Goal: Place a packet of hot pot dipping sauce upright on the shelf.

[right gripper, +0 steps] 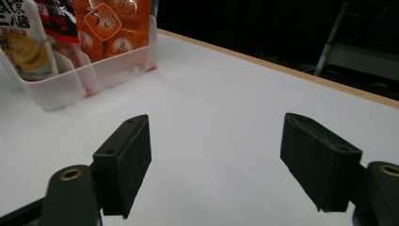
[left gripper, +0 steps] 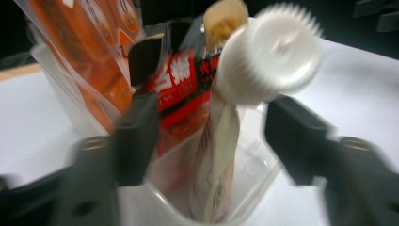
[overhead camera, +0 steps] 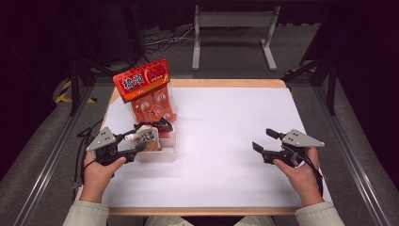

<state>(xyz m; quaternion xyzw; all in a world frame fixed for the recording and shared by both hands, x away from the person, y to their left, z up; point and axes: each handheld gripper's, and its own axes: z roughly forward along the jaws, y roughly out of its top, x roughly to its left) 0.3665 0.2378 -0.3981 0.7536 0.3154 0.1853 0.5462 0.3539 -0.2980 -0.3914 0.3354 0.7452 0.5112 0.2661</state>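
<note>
While L gripper (left gripper: 207, 136) jaws straddle spout pouch (left gripper: 221, 155) in clear bin (overhead camera: 162, 153), released, prob no contact | R gripper (right gripper: 216, 165) released, well apart.

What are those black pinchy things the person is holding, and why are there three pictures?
They are tongs, one in each hand. The left tongs and the right tongs each carry a small camera. One picture comes from above the white table; the other two look out along each pair of tongs. On the table stands a clear plastic bin with snack packets in it: a big orange bag, a red and black packet and a pouch with a white screw cap. The left tongs are open around that pouch, near its cap, and not squeezing it. The right tongs are open over bare table, holding nothing.
</note>
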